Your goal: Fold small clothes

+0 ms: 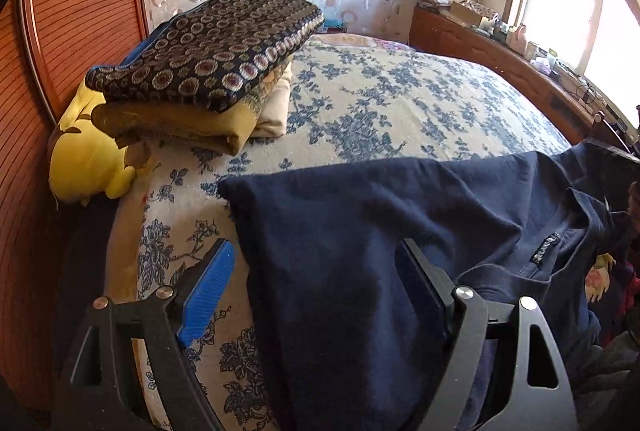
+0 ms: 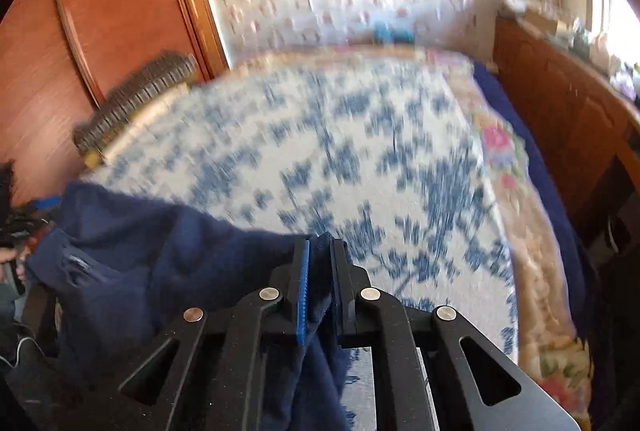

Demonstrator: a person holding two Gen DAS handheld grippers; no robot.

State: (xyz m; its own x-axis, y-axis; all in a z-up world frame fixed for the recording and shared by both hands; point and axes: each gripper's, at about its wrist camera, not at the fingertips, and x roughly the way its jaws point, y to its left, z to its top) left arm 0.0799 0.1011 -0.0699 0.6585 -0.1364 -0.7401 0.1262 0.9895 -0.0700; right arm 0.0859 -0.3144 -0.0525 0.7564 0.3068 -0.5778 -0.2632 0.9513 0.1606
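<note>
Two grippers are over the bed [image 1: 400,103]. The right gripper [image 2: 319,263] pinches the edge of a dark blue shirt [image 1: 360,231] tight. The left gripper [image 1: 316,271] is wide open, with the shirt lying between its fingers. A pile of folded blankets [image 1: 208,51] sits near the headboard.

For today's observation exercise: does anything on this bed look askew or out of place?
Only the navy shirt: it lies rumpled across the floral bedspread, one edge pinched in the right gripper. The folded stack sits neatly.
</note>
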